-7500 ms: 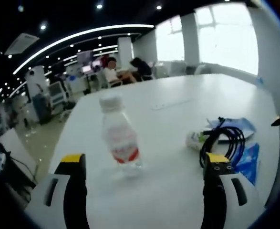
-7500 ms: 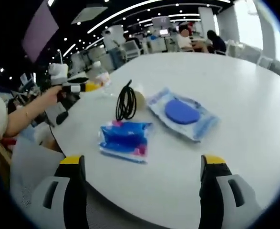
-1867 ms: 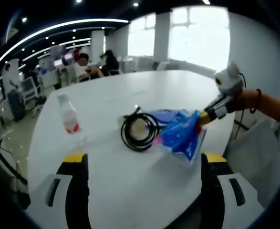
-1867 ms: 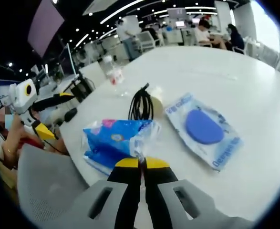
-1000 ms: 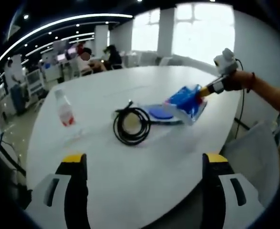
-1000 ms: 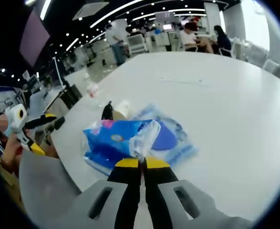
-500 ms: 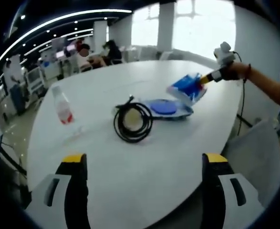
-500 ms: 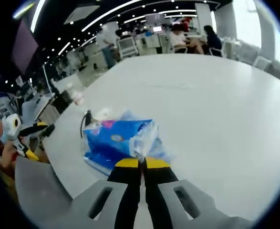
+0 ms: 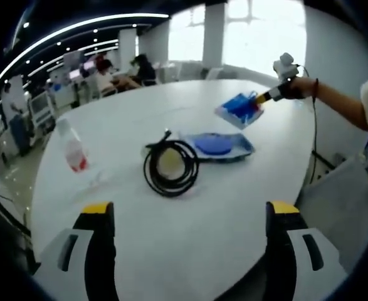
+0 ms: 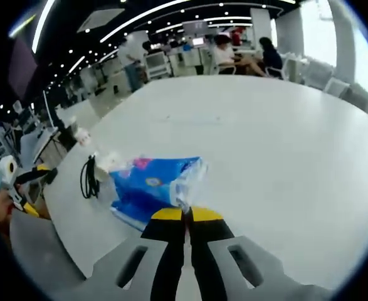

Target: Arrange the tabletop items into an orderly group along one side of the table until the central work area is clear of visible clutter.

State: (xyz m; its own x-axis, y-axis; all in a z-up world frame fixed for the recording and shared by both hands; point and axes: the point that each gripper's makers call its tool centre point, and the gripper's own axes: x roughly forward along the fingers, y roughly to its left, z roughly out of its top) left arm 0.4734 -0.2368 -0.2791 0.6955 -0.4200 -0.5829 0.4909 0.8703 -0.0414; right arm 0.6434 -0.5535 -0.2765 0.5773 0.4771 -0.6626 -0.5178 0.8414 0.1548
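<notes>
The big white table (image 9: 190,232) carries everything. Near its middle lies the black coiled cable (image 9: 170,167), the flat clear packet with a blue disc (image 9: 218,145) touching the cable's far side, and the small water bottle (image 9: 73,147) standing well apart on the cable's other side. Beyond the cable, the right gripper (image 10: 185,216) is clenched on the blue tissue pack (image 10: 153,185), held above the table. The left gripper (image 9: 189,216) hangs released, jaws wide.

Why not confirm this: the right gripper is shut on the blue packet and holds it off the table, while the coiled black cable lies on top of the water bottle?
One error: in the left gripper view the coiled black cable lies flat on the table, apart from the water bottle. The right gripper is indeed shut on the lifted blue packet.
</notes>
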